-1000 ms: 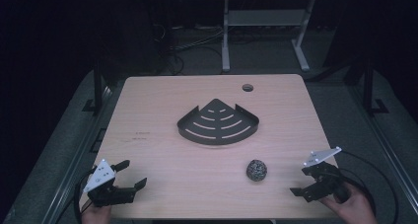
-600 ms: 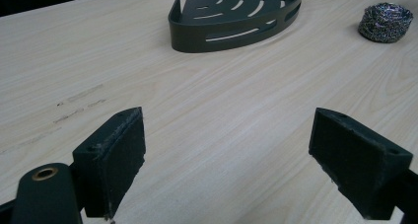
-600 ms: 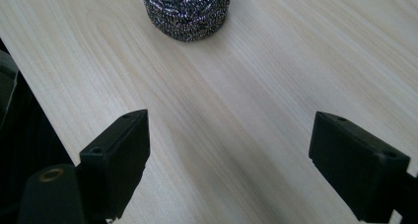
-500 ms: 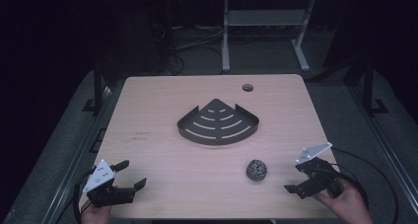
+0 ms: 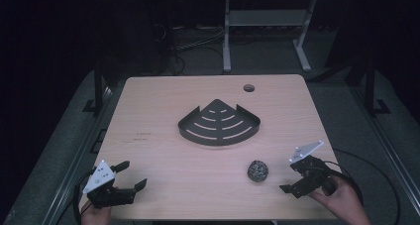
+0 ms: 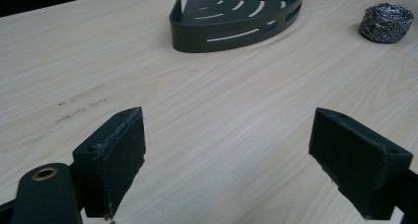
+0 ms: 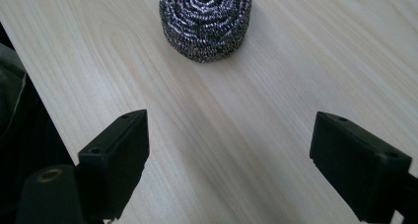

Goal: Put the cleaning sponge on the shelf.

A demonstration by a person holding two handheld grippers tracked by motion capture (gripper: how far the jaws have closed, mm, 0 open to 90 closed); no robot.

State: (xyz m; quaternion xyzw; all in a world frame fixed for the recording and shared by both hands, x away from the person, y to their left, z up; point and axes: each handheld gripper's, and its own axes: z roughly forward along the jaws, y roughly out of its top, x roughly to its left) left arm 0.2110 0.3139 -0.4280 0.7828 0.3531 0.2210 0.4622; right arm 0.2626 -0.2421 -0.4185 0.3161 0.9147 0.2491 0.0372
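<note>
A steel wool scourer (image 5: 257, 171) lies on the wooden table (image 5: 153, 106) at the front right, and it looks like a coiled silver ball in the right gripper view (image 7: 205, 20). My right gripper (image 5: 288, 178) is open just right of it, with the jaws pointed at it and a short gap between (image 7: 244, 160). A dark quarter-round slotted tray (image 5: 219, 123) sits empty at the table's middle. My left gripper (image 5: 132, 174) rests open at the front left corner. Its view (image 6: 241, 160) looks across bare wood to the tray (image 6: 231, 21) and the scourer (image 6: 386, 22).
A round cable hole (image 5: 248, 88) sits near the table's far edge. Behind the table a grey metal stand (image 5: 262, 22) and cables lie on the dark floor. The table's front edge runs close to both grippers.
My right gripper has moved left and slightly forward, closing in on the scourer. The left gripper, the tray and the scourer have stayed put.
</note>
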